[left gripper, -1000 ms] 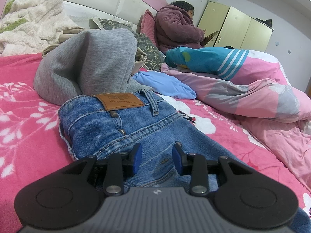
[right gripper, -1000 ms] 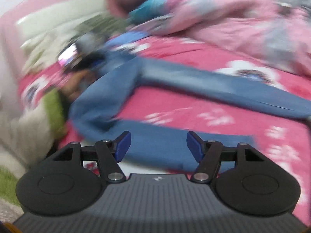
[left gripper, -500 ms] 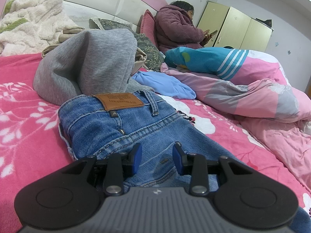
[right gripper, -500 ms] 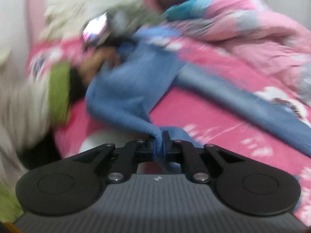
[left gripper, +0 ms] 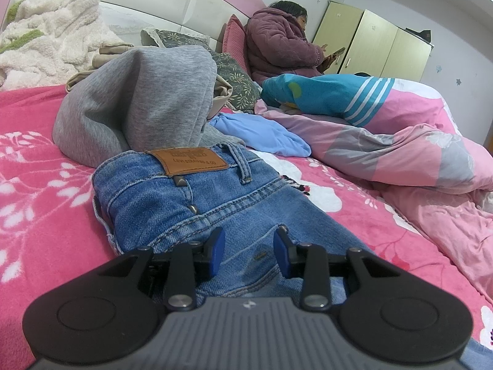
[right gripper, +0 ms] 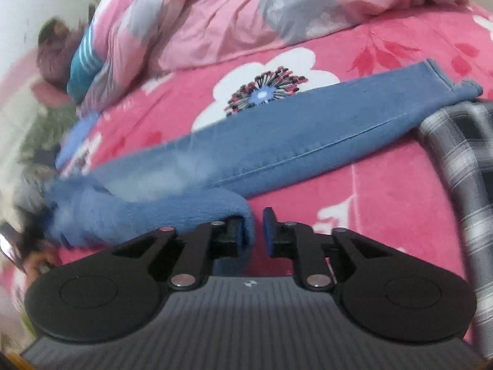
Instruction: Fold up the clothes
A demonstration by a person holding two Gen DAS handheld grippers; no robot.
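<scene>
A pair of blue denim jeans (left gripper: 191, 203) lies on the pink flower-printed bed cover (left gripper: 37, 215), its brown leather waistband patch up and a heaped grey sweatshirt (left gripper: 138, 104) just behind it. The left gripper (left gripper: 248, 251) rests low over the seat of the jeans, its jaws partly spread and pinching nothing. The right gripper (right gripper: 254, 231) has its jaws opening, the folded leg end touching only the left pad, while the other leg stretches flat across the cover.

Faded blue denim jeans (left gripper: 197, 203) lie flat on the pink floral bedspread (left gripper: 37, 215), tan leather waistband patch up, one leg (right gripper: 308, 141) stretched straight, the other's end bunched.
</scene>
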